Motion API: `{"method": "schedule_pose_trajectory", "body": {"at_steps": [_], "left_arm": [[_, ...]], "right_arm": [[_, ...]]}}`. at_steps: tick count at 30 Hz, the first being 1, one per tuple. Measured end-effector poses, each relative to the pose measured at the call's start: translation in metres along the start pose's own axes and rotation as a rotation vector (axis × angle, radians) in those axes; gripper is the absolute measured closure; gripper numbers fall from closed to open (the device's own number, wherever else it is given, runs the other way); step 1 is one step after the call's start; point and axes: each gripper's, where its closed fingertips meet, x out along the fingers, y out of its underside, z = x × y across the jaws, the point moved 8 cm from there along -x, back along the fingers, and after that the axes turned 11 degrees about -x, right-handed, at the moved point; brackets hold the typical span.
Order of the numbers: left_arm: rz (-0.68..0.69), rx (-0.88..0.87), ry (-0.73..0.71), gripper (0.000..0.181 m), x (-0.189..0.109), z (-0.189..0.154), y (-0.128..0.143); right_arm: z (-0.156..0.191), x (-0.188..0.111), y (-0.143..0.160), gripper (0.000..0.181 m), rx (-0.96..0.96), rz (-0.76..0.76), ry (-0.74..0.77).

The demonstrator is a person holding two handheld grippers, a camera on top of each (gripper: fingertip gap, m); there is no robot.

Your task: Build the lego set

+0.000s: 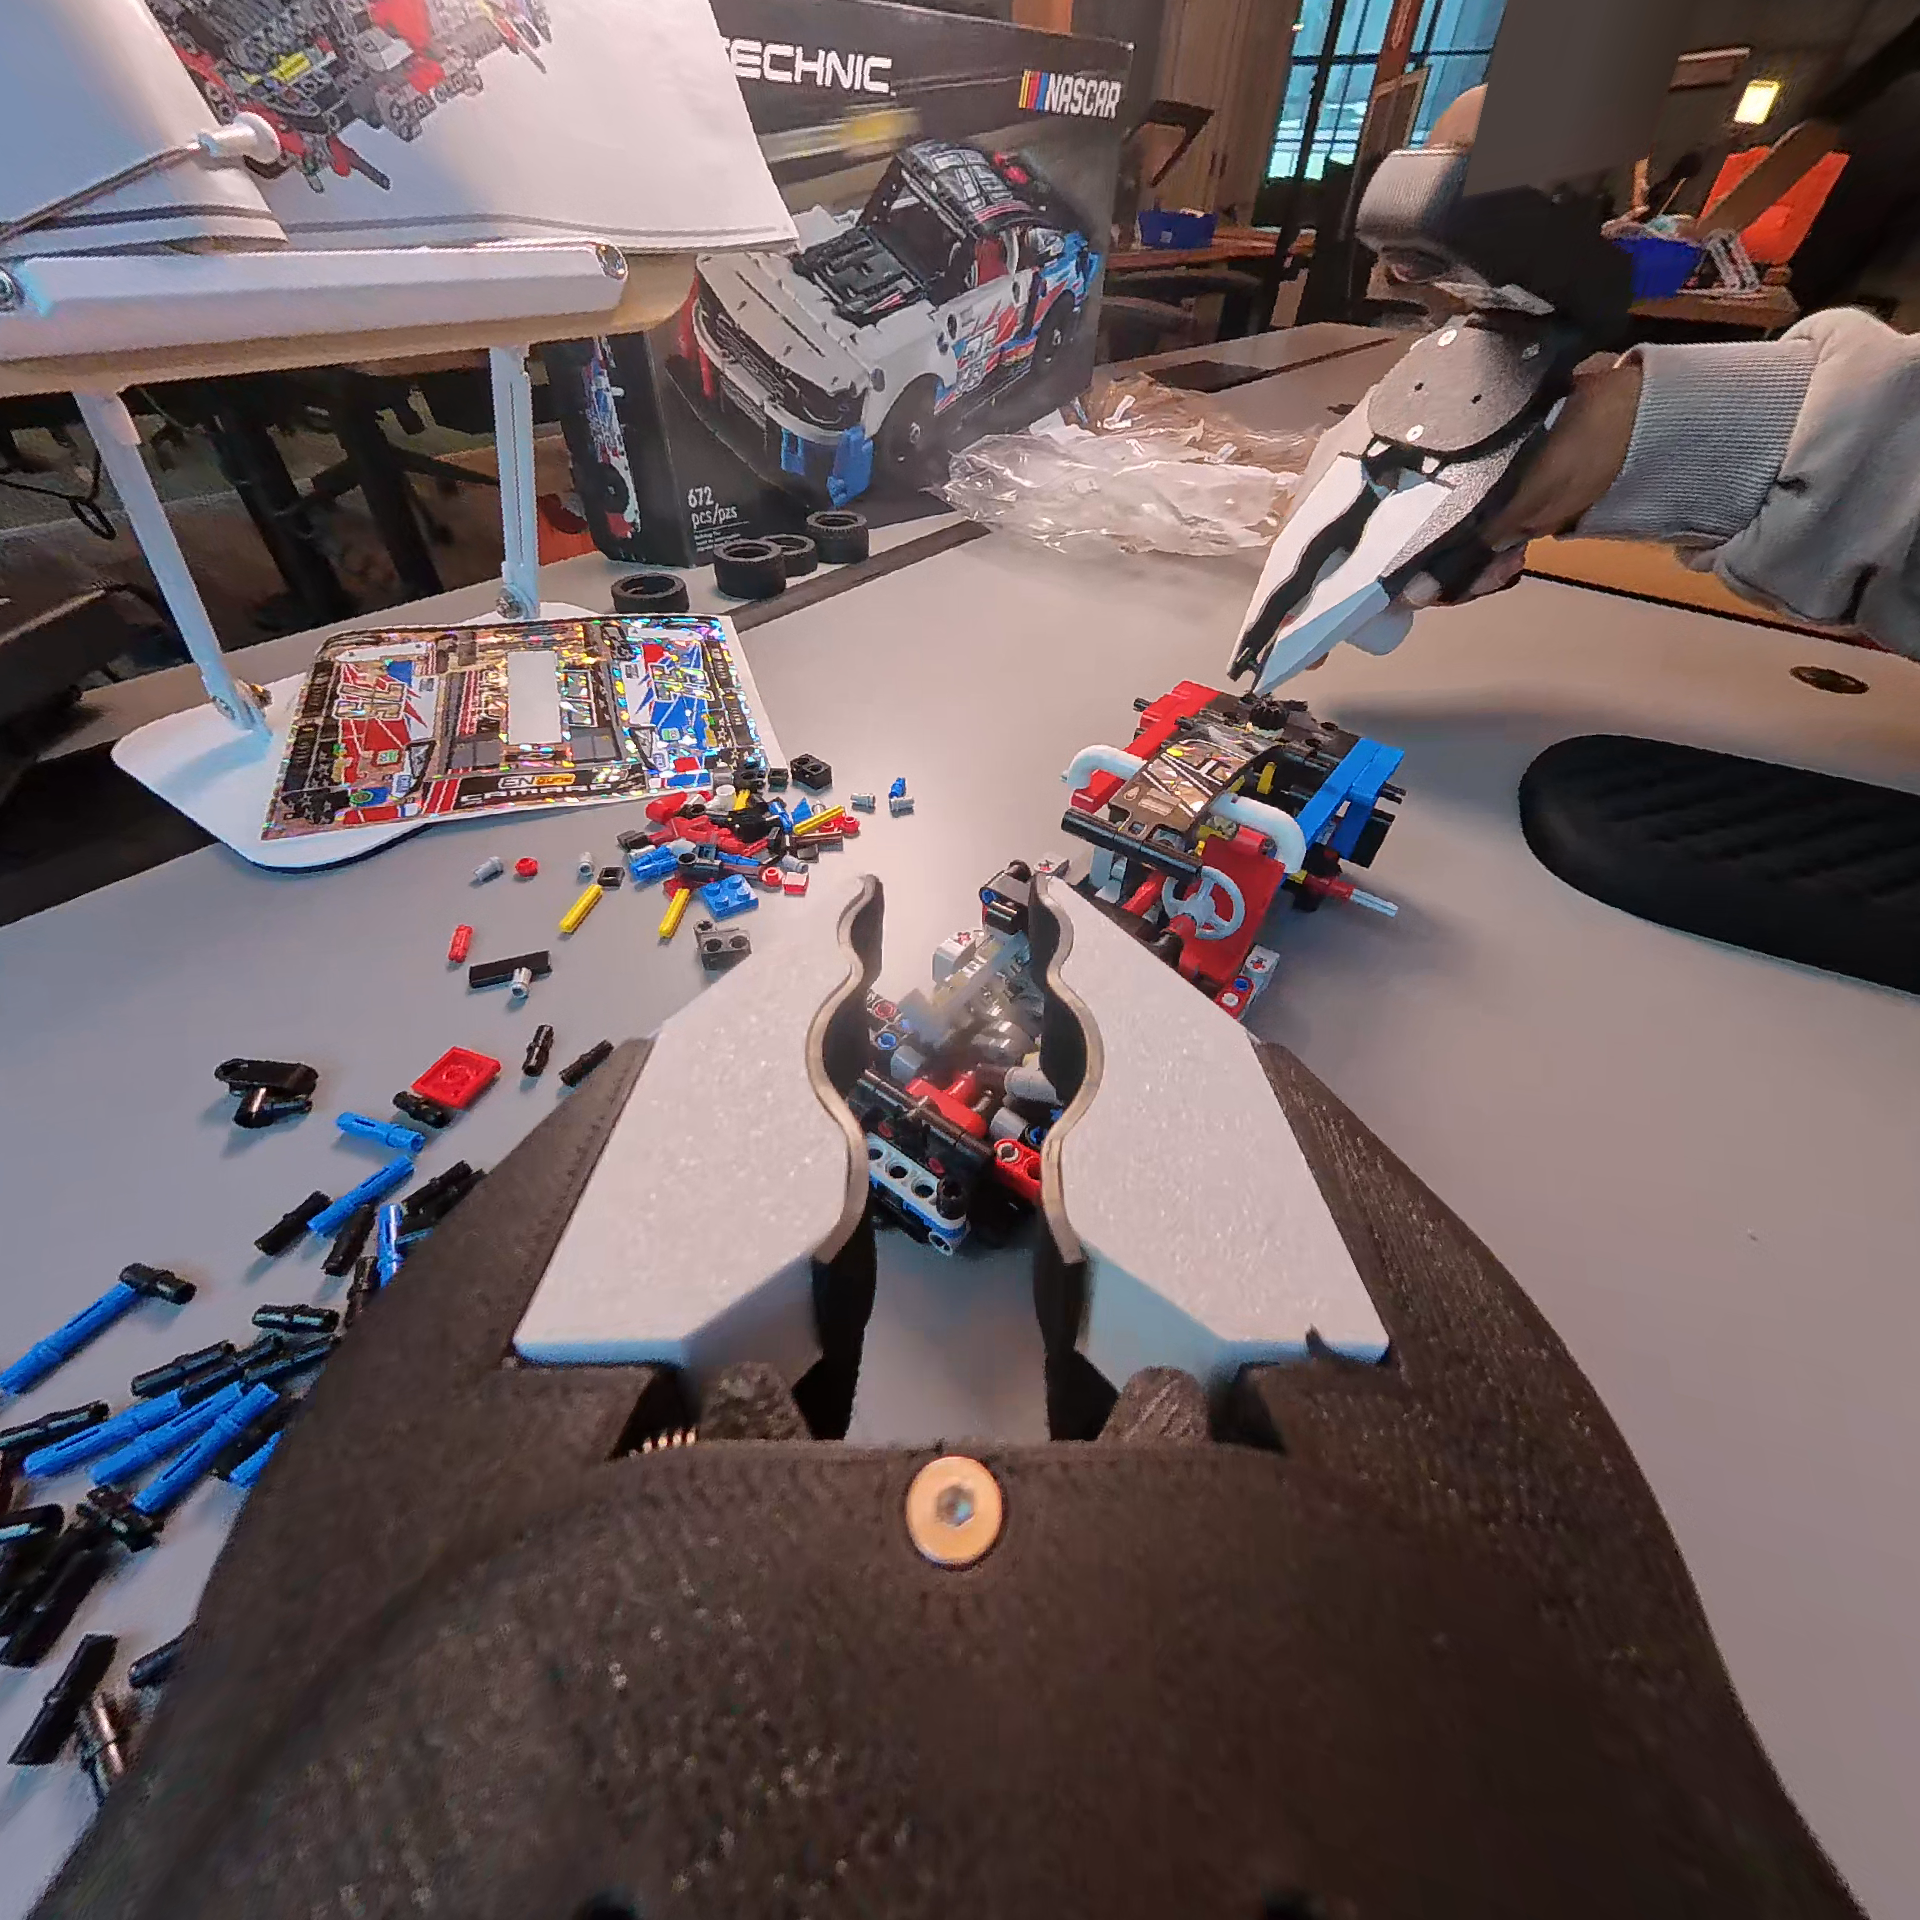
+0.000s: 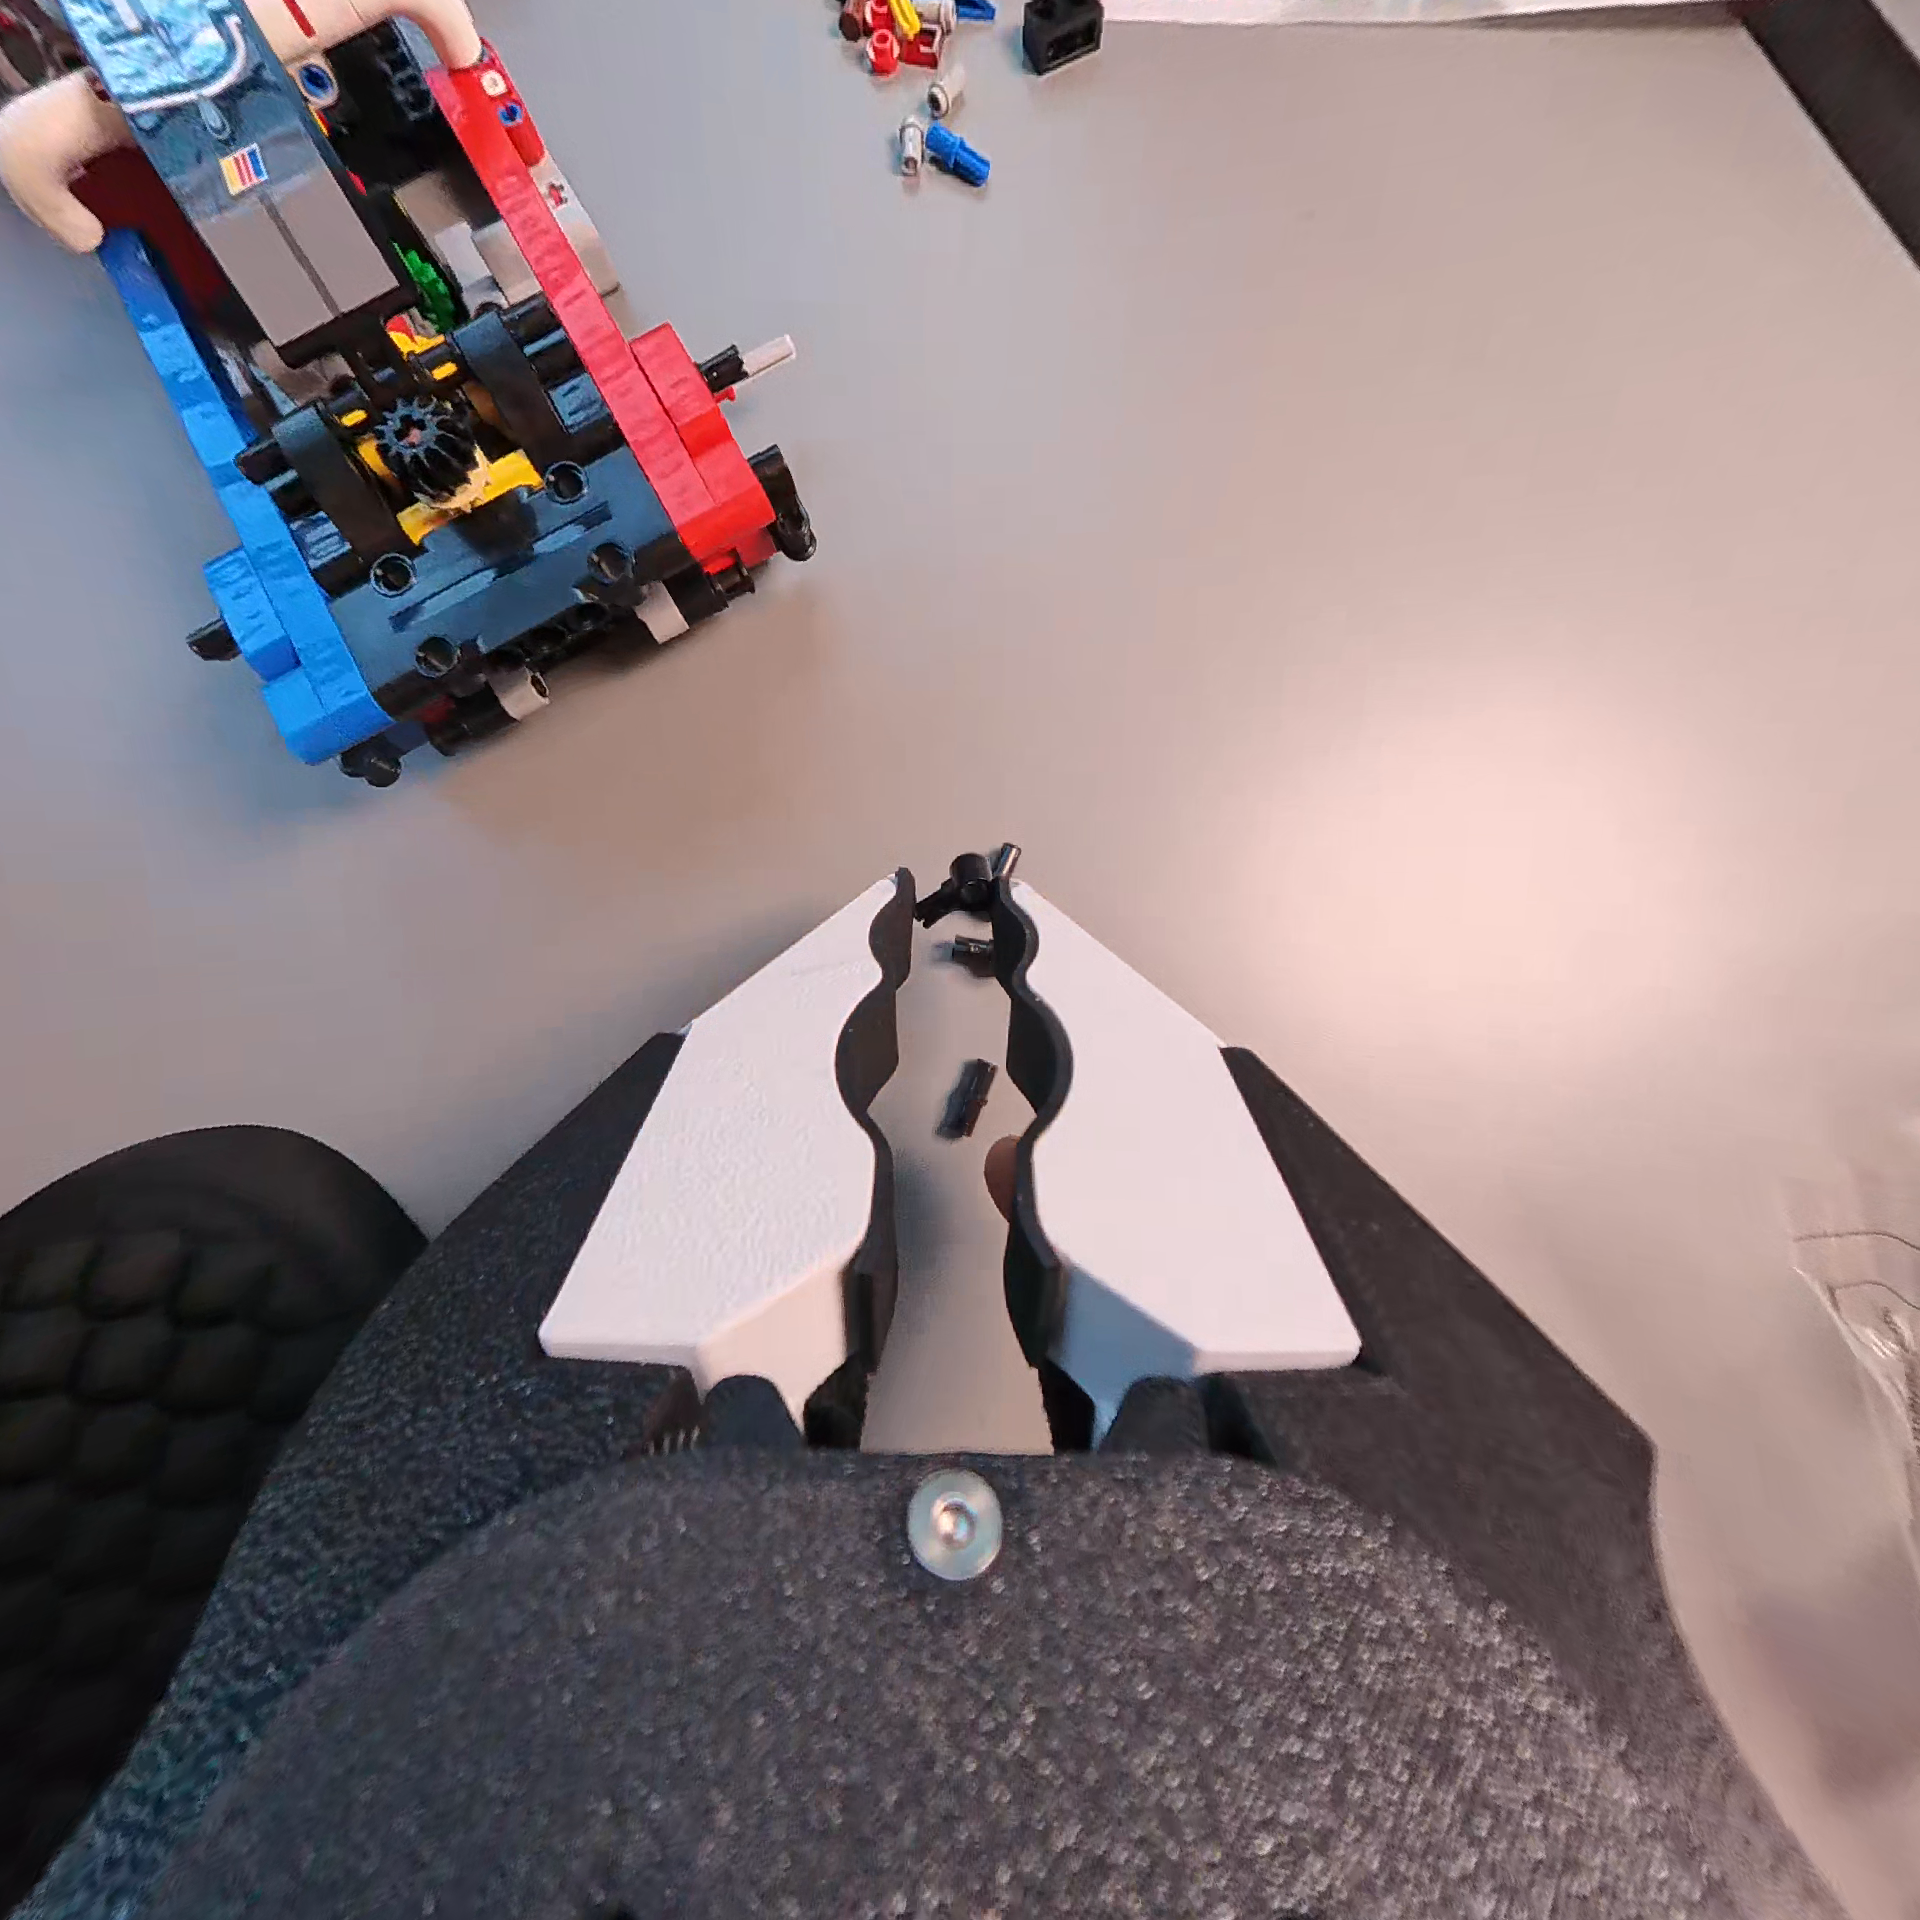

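A partly built lego car [image 1: 1226,790] in red, blue and black lies on the grey table [image 1: 1455,1143]. My left gripper [image 1: 954,899] is shut on its front end [image 1: 956,1101], which sits between the two fingers. My right gripper [image 1: 1252,681] hovers just past the car's rear. In the right wrist view the right gripper [image 2: 961,883] is shut on a small black connector piece [image 2: 968,871] at its tips. The car's rear [image 2: 582,343], with a black gear [image 2: 421,447], lies up and to the left of it.
Loose pieces [image 1: 727,831] and blue and black pins [image 1: 156,1423] lie to the left. A sticker sheet [image 1: 499,717], a manual stand [image 1: 312,281], the set's box [image 1: 914,291], tyres [image 1: 790,545] and plastic bags [image 1: 1122,478] stand behind. A black pad [image 1: 1745,842] lies at the right. Black pins [image 2: 966,1096] lie under the right gripper. Left tips to right tips: about 30 centimetres. The right tips stand about 10 centimetres off the black gear [image 2: 421,447].
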Motion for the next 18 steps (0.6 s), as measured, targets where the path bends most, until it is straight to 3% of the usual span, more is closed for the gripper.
{"method": "schedule_pose_trajectory", "body": {"at_steps": [1, 13, 18], "left_arm": [[-0.004, 0.002, 0.002, 0.156, 0.0, -0.001, 0.0], [0.016, 0.032, -0.015, 0.156, 0.002, -0.002, 0.003], [0.009, 0.032, -0.031, 0.156, 0.001, 0.0, 0.002]], "right_arm": [[0.0, 0.002, 0.0, 0.168, -0.001, 0.009, -0.006], [0.003, 0.012, -0.001, 0.163, -0.079, 0.081, 0.014], [0.003, -0.017, -0.018, 0.153, -0.055, -0.125, 0.085]]}}
